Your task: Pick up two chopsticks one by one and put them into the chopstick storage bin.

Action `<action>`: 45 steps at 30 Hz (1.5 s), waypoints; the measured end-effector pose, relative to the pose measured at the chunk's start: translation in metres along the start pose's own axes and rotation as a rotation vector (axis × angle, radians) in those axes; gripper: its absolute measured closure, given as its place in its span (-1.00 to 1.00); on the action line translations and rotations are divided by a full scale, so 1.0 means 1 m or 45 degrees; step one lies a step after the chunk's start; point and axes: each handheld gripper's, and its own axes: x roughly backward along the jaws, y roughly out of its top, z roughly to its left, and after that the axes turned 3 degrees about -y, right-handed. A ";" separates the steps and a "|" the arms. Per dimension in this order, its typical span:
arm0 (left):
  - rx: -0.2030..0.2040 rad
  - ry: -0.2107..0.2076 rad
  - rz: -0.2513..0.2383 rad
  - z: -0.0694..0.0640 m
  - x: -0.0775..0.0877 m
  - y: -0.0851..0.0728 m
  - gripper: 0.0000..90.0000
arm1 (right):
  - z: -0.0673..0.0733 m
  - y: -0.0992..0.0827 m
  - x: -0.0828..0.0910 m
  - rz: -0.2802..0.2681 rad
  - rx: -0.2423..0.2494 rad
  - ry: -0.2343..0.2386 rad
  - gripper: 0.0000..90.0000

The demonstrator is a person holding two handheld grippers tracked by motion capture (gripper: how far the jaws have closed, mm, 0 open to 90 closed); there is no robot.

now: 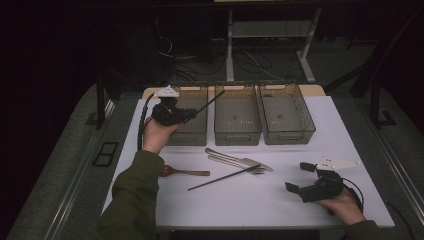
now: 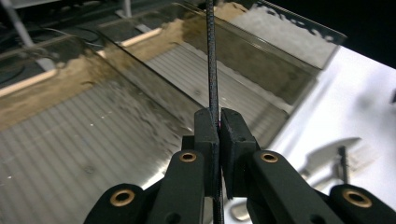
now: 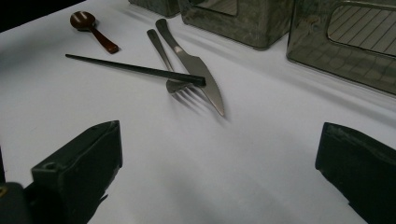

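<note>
Fingers on my left gripper are clamped tight on one black chopstick, pinching it low so most of the stick pokes up and out over the trays. Right now it hangs above the gap between the left tray and the middle tray, not dropped in yet, so I'd say the sorting has barely started. All three bins, including the right tray, look empty as far as I can tell. Left to do: the second chopstick is lying across the fork, the knife is right beside that, and the little wooden spoon sits off near my left sleeve, all on the white tabletop. My right gripper is resting near the tabletop's front right corner with its fingers spread wide apart, holding nothing, pointed at the cutlery pile.
</note>
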 end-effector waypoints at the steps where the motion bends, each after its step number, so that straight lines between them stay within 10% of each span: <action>1: 0.006 0.008 -0.002 0.003 0.000 0.001 0.89 | 0.000 0.000 0.000 0.000 0.000 0.000 -1.00; 28: 0.169 0.211 0.004 0.058 -0.020 -0.014 0.88 | 0.000 0.000 0.002 -0.012 -0.010 0.002 -1.00; 45: 0.175 0.259 0.047 0.059 -0.026 -0.017 0.49 | -0.001 0.000 0.002 -0.017 -0.012 0.006 -1.00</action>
